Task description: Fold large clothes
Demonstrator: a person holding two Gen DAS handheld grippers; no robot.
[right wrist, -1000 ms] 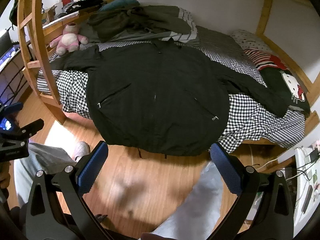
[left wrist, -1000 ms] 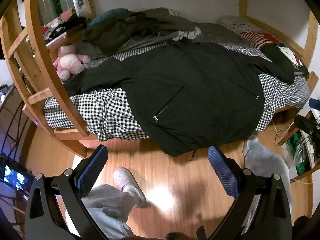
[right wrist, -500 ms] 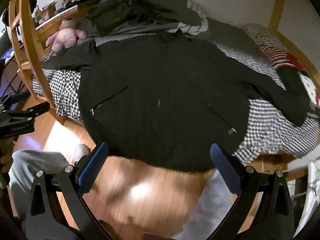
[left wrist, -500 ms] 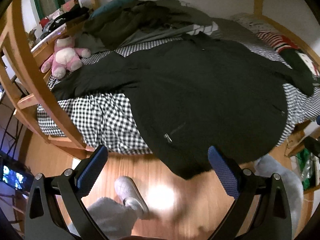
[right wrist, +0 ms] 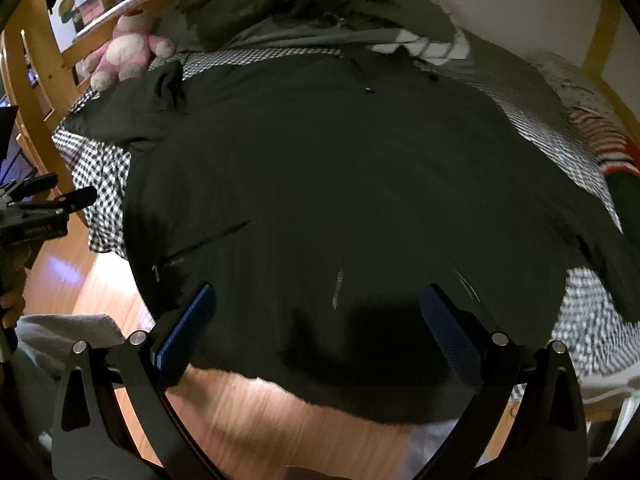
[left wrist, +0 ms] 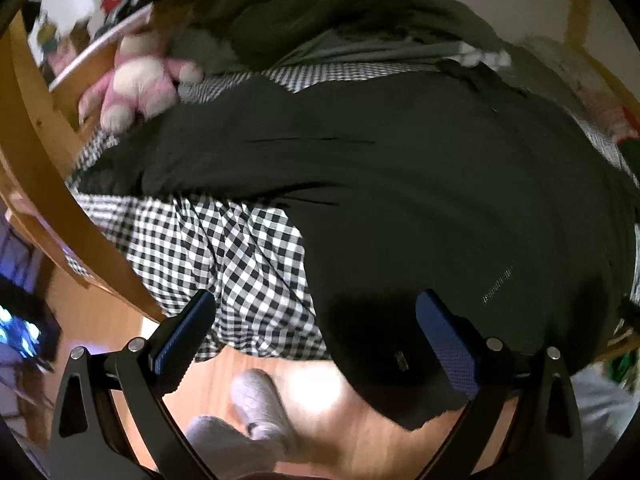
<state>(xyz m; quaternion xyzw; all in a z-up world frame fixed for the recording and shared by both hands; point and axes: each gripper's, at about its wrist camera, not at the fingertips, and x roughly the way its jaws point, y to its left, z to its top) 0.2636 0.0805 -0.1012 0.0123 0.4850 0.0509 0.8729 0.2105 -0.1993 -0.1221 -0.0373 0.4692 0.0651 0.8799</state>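
one black jacket (left wrist: 420, 184), spread front-up across the bed, its hem hanging over the near bed edge above the floor. in the right wrist view the jacket (right wrist: 340, 168) fills most of the frame; two slanted zip pockets show, one on each side of the centre zip, and one sleeve runs out to each side.

one black-and-white checked sheet (left wrist: 240, 256), bare between the left sleeve and the jacket body, draping over the bed edge; the same sheet (right wrist: 588, 320) shows again past the right sleeve.

one pink and white plush toy (left wrist: 140, 84) at the far left of the bed, just beyond the left cuff.

one heap of dark green and grey clothes (right wrist: 312, 4) along the wall side, touching the jacket collar.

one striped red and white cushion (right wrist: 600, 140) at the right end.

one wooden bed frame (left wrist: 52, 184), its curved post and rails crowding the left side.

one wood floor (right wrist: 256, 420), bare boards below the hem; my grey trouser legs and one light shoe (left wrist: 260, 404) stand there.

two claws. my left gripper (left wrist: 316, 340) is spread wide with nothing between its blue pads, hovering before the jacket's lower left corner and the sheet edge. my right gripper (right wrist: 320, 332) is likewise spread wide and empty, in front of the middle of the hem. whether either touches cloth, i cannot tell; both views are blurred.
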